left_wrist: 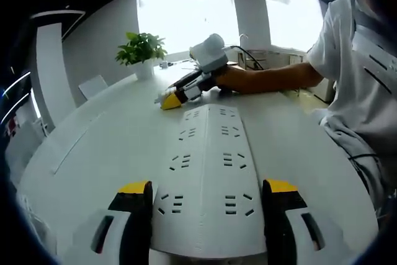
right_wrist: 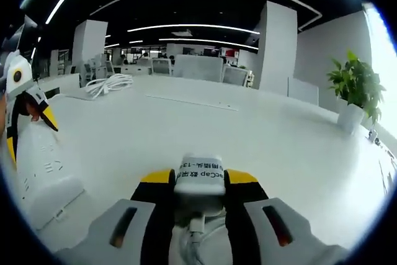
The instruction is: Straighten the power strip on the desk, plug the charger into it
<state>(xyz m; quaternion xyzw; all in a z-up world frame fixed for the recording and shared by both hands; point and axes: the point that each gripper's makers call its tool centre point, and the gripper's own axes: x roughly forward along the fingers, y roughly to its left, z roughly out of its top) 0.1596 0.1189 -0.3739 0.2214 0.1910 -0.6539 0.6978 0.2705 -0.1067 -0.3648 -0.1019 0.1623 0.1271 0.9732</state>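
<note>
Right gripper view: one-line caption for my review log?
Right gripper clamps the white charger above the desk; the power strip lies left.

In the right gripper view I read a label on the white charger (right_wrist: 199, 177) between my jaws: "Cap", some Chinese characters, then "-13"; the rest curves away. The power strip (right_wrist: 38, 164) at the counter's left edge carries a "CE" mark. I can read nothing else.
</note>
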